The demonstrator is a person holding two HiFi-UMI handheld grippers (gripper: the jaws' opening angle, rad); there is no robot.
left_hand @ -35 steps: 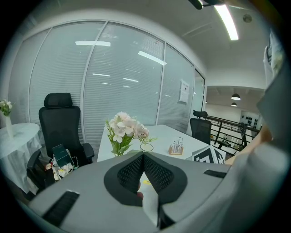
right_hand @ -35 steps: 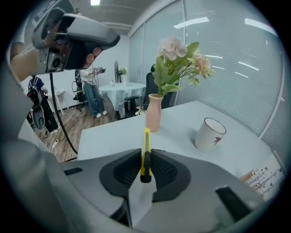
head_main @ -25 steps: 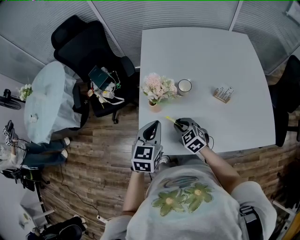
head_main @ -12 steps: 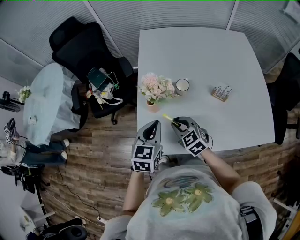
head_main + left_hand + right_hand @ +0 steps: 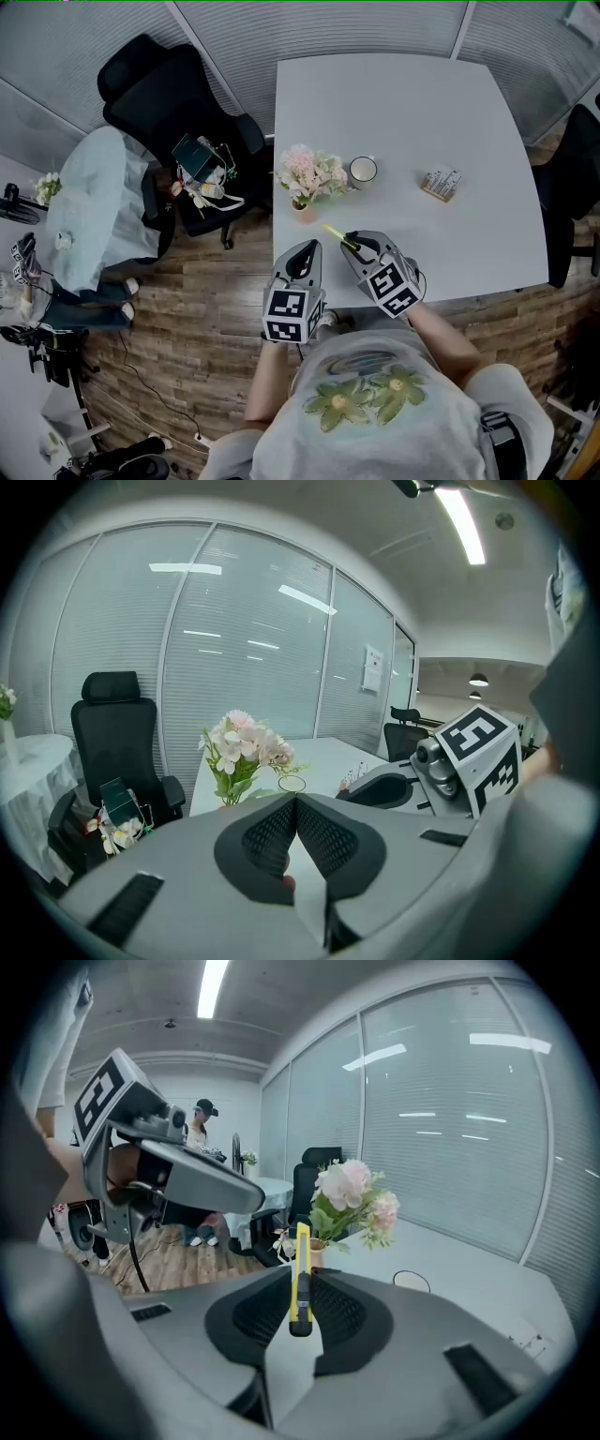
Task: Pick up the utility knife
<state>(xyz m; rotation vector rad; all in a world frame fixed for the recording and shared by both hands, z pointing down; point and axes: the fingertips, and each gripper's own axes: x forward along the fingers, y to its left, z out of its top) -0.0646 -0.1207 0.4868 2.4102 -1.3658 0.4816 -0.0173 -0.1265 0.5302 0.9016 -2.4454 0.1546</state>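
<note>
Yellow knife [image 5: 302,1241] | we judge it light, stiff, slippery | right gripper [image 5: 300,1283] clamps its handle | left gripper [image 5: 296,803] closed, empty

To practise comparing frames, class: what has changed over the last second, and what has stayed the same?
The right tool, shut on the yellow utility knife, has lifted it higher above the table, toward the camera. Nothing was newly gripped or released. The left tool, flowers and mug stayed put.

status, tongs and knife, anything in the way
Right tongs shut on utility knife, held above table. Left tongs shut, empty. Flower pot close ahead of knife tip, not touching.
</note>
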